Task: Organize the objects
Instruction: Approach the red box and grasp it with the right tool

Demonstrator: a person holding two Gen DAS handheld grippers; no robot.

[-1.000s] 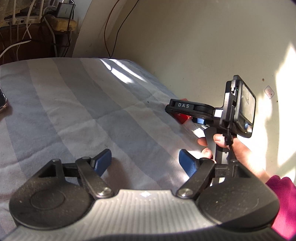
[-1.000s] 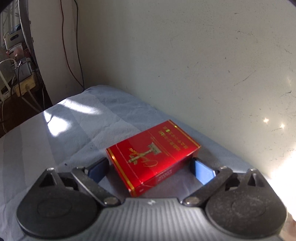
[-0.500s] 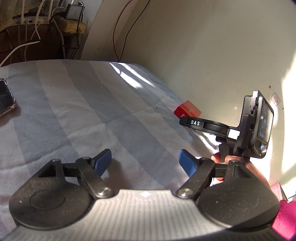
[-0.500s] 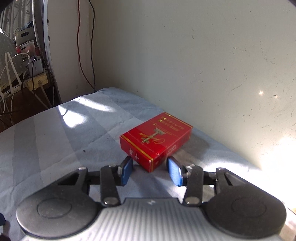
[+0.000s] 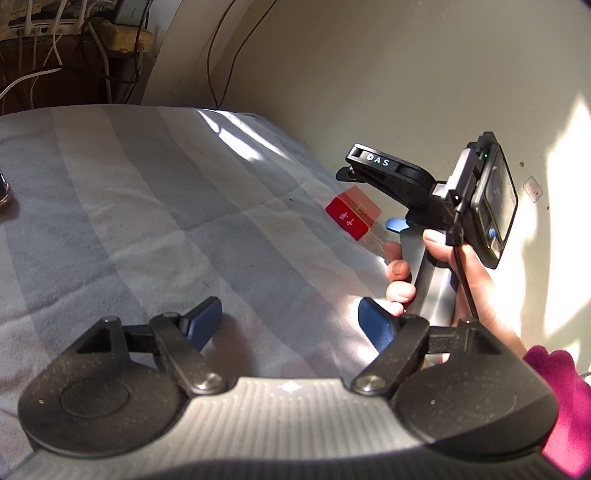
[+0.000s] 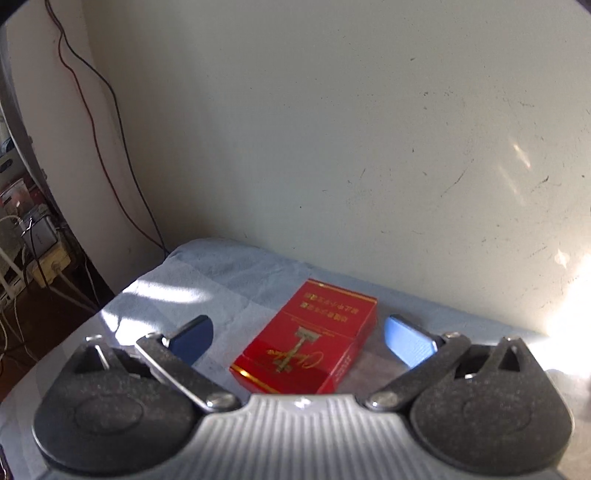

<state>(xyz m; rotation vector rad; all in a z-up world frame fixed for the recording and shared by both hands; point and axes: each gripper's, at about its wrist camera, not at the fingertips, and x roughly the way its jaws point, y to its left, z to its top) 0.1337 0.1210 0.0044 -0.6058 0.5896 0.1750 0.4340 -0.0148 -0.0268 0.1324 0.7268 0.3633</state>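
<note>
Lay flat on the striped bed cover [image 6: 229, 280], close beside the cream wall [image 6: 332, 129]: a red cigarette pack [image 6: 314, 350], gold emblem and gold script on its top face, two lines of gold characters near the far end, too small to read

Right tongs [image 6: 303, 334] opening, blue pads spread wide to either side of the pack, neither pad touching it; pack on the cover between them, unheld

Seen from the left wrist, the same pack [image 5: 352, 217] near the wall edge of the bed, small white marks on its end face, unreadable

Just beside it, the right tool raised above the cover, gripped by a hand [image 5: 436, 273] around its grey handle, magenta sleeve [image 5: 565, 402] at the wrist; white letters "DAS" readable on the black arm of that tool; a small screen device [image 5: 491, 206] clamped to its back, a green dot lit at the top

Left tongs [image 5: 291, 325] parted fairly wide over bare cover, nothing between the blue pads, well apart from the pack

At the far left edge of the bed, a sliver of a phone [image 5: 4, 192]

Beyond the bed, a tangle of white cables [image 5: 55, 48] and a yellowish power strip [image 5: 122, 33]; dark wires down the wall [image 6: 110, 122]
</note>
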